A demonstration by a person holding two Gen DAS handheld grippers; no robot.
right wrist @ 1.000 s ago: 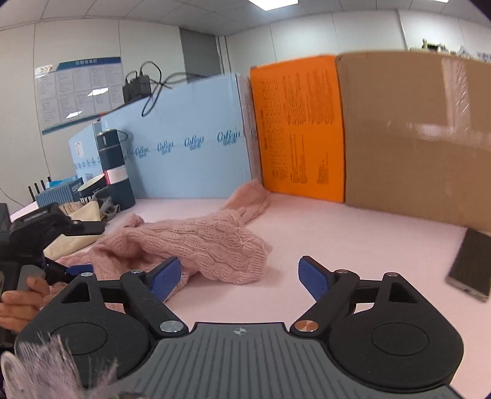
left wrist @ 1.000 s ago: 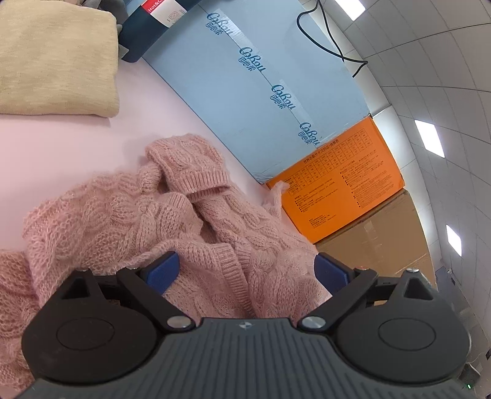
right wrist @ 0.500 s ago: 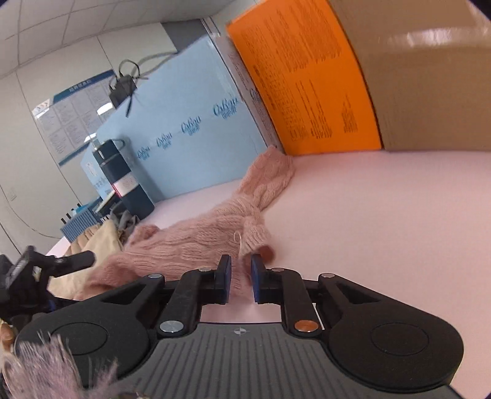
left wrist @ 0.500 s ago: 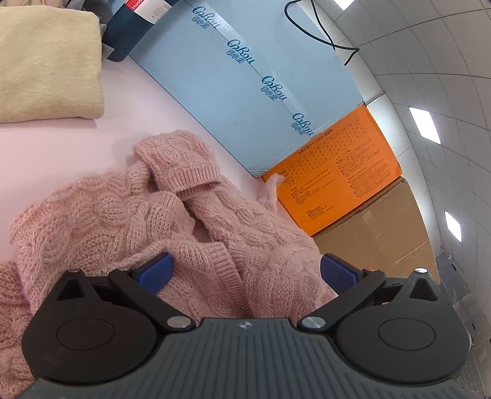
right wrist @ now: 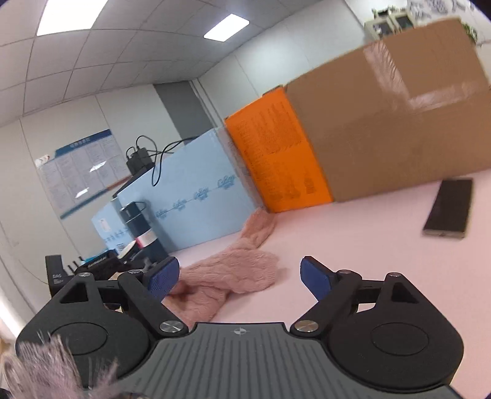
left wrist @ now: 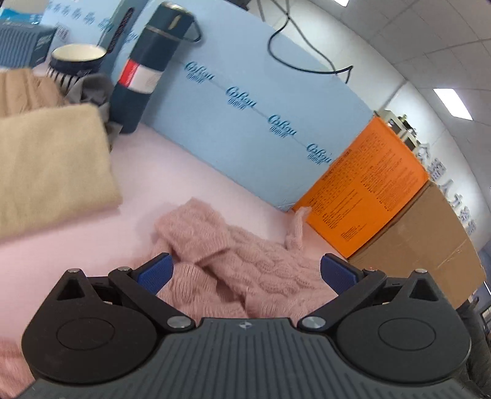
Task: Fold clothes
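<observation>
Both claws — left claw (left wrist: 245, 271), right claw (right wrist: 239, 276) — spread above pink table (right wrist: 353, 245); blurred phone (right wrist: 448, 212), probably.

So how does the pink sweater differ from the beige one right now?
The pink sweater lies rumpled and spread out, one sleeve trailing toward the orange box; the beige sweater sits folded flat. Pink is chunky cable knit, beige looks smooth. Both rest on the pink table.

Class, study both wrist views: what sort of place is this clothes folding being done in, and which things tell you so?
Probably an office or lab, not a home: a grid ceiling with panel lights, a notice board on the wall, and stacked cartons such as the orange box walling in the pink table where the pink sweater lies.
</observation>
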